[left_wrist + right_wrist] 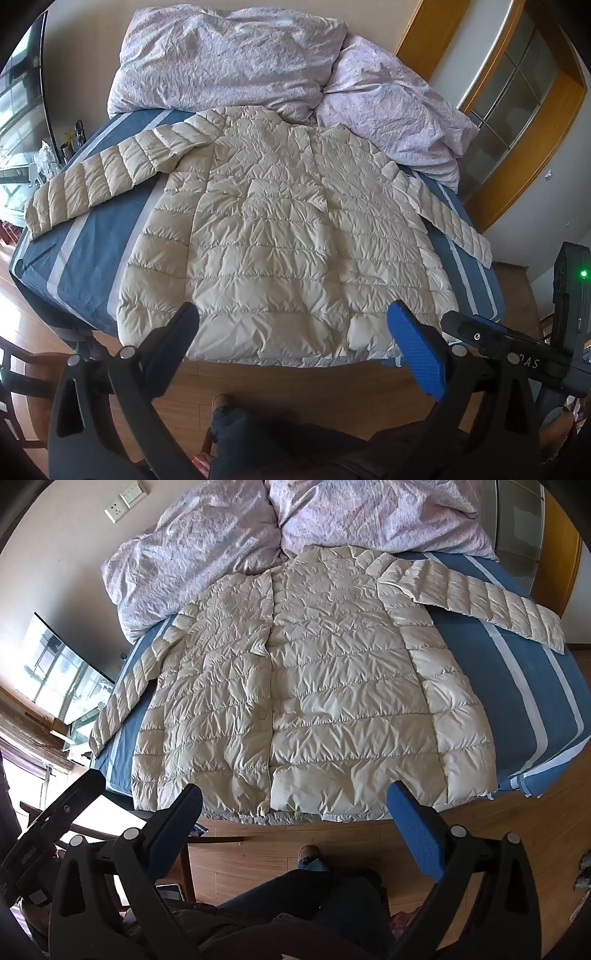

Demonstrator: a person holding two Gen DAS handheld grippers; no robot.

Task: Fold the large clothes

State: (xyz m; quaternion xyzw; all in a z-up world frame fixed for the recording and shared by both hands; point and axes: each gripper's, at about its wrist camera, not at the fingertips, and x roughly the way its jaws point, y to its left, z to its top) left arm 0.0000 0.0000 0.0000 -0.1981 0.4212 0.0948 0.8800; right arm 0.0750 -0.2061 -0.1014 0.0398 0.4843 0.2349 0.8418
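home bedroom, bed (pixel 85 254) with striped blue sheet, crumpled duvet (pixel 229 55), wood floor (pixel 258 856)

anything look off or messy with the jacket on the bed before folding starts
Nothing looks damaged or spilled. The cream puffer jacket lies flat on the blue striped bed, buttoned, sleeves spread. Its hem hangs slightly over the bed's near edge, and its collar touches the rumpled pink duvet. Both grippers are open, holding nothing.

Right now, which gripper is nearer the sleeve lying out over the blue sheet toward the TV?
Left. The left gripper hangs open over the hem on that sleeve's side; the right gripper, also open, is across the jacket from it.
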